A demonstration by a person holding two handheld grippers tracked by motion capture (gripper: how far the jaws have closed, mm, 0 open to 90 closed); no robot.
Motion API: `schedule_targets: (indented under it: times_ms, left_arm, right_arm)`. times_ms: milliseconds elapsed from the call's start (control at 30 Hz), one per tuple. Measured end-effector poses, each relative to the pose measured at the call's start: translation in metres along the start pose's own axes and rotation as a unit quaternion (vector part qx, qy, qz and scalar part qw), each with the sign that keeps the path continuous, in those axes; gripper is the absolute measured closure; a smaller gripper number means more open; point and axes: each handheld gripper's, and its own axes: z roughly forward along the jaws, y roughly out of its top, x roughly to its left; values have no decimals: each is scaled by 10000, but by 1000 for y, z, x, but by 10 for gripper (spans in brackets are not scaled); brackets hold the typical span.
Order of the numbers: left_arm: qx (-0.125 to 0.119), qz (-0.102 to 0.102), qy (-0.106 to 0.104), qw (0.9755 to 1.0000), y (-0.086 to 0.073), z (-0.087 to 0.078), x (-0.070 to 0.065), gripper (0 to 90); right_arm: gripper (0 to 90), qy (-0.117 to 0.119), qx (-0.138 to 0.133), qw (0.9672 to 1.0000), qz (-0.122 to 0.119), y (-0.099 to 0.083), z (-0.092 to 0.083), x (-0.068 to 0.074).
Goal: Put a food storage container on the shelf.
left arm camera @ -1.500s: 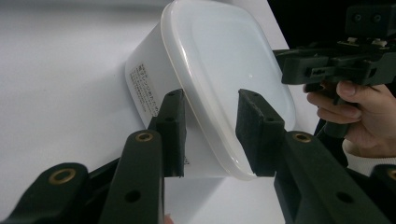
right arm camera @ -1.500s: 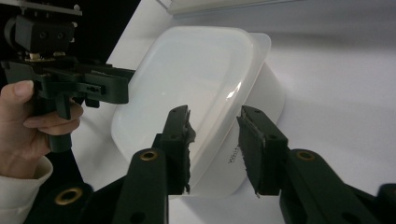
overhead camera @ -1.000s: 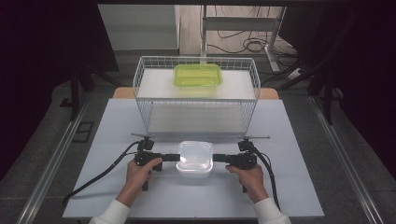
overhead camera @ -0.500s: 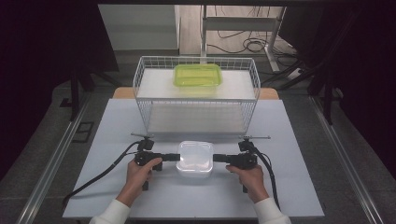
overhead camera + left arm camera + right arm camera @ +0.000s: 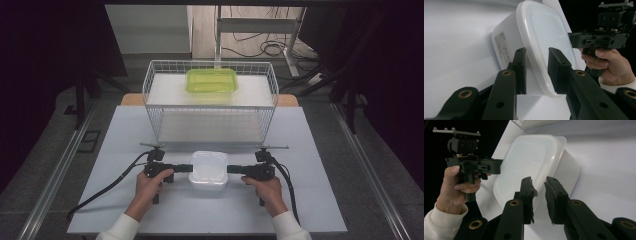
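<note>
The left claw (image 5: 181,168) reaches in from 9 o'clock and straddles the lip of the white lidded container (image 5: 208,171); in the left gripper view its jaws stand on either side of the lid's rim (image 5: 537,58), one against the wall below and one over the lid, close on the rim but whether the pads press cannot be told. The right claw (image 5: 234,169) comes in from 3 o'clock at the opposite edge, and its jaws have just been opening; in the right gripper view the container's rim (image 5: 539,185) lies between them with a sliver of gap showing at the pads. Each claw is carried by a hand, the left hand (image 5: 148,186) and the right hand (image 5: 265,187), both in white sleeves, entering from 6 o'clock. The container sits on the pale counter (image 5: 125,135), near its 6 o'clock edge and midway between the two hands, with printed text on one side wall. Toward 12 o'clock stands a white wire basket (image 5: 155,95), well apart from the container, and a green lidded container (image 5: 211,80) rests on its upper level
</note>
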Motion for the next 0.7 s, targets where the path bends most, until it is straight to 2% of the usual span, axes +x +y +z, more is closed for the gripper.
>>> schedule_targets:
  times_ms: [133,333,533,633,700]
  left_arm:
    - [5,10,-4,10000,0,0,0,688]
    - [-22,46,-20,10000,-1,-1,-1,689]
    - [-88,63,-193,9998,-1,-4,-5,730]
    - [-92,58,-176,9998,-1,-4,-4,736]
    - [-84,82,-75,9999,-1,-4,-5,737]
  right_arm:
    - [705,40,51,9999,119,0,2,-1]
    - [713,30,39,9998,184,0,2,-2]
    - [751,-15,-49,9997,241,0,-2,-1]
    - [760,1,-68,9997,248,0,-3,-1]
    - [768,30,-64,9996,257,0,-3,0]
